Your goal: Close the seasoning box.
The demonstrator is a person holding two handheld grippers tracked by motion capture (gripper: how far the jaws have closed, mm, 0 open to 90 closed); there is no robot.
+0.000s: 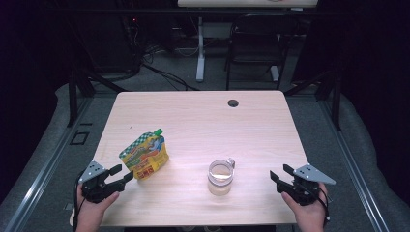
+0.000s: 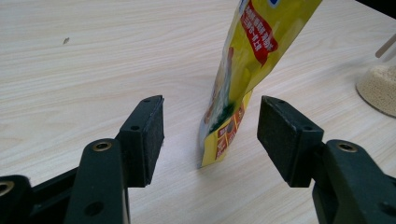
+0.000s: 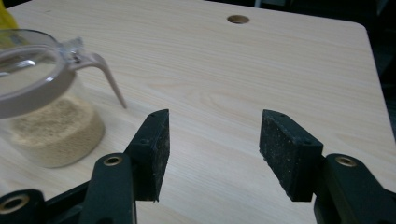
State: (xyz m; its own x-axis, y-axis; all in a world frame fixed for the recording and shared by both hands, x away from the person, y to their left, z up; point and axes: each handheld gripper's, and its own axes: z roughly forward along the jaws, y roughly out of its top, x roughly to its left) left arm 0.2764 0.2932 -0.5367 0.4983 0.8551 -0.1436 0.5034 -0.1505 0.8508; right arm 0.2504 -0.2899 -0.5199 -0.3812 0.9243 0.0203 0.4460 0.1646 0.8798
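A yellow stand-up pouch [image 1: 145, 154] with a green cap stands on the wooden table [image 1: 198, 121], left of centre. My left gripper [image 1: 123, 174] is open just in front of it, and the pouch's bottom edge [image 2: 224, 135] sits between and slightly beyond the two pads without touching them. A clear jar [image 1: 220, 177] with a latch lid holds a layer of tan powder near the front middle. My right gripper [image 1: 281, 175] is open at the front right, apart from the jar [image 3: 44, 112], with bare table between its pads.
A round cable hole [image 1: 233, 103] sits near the table's far edge. Behind the table are a dark folding chair [image 1: 256, 43], a white desk leg [image 1: 200, 48] and cables on the floor. Black frame legs [image 1: 72, 92] stand at the table's left and right.
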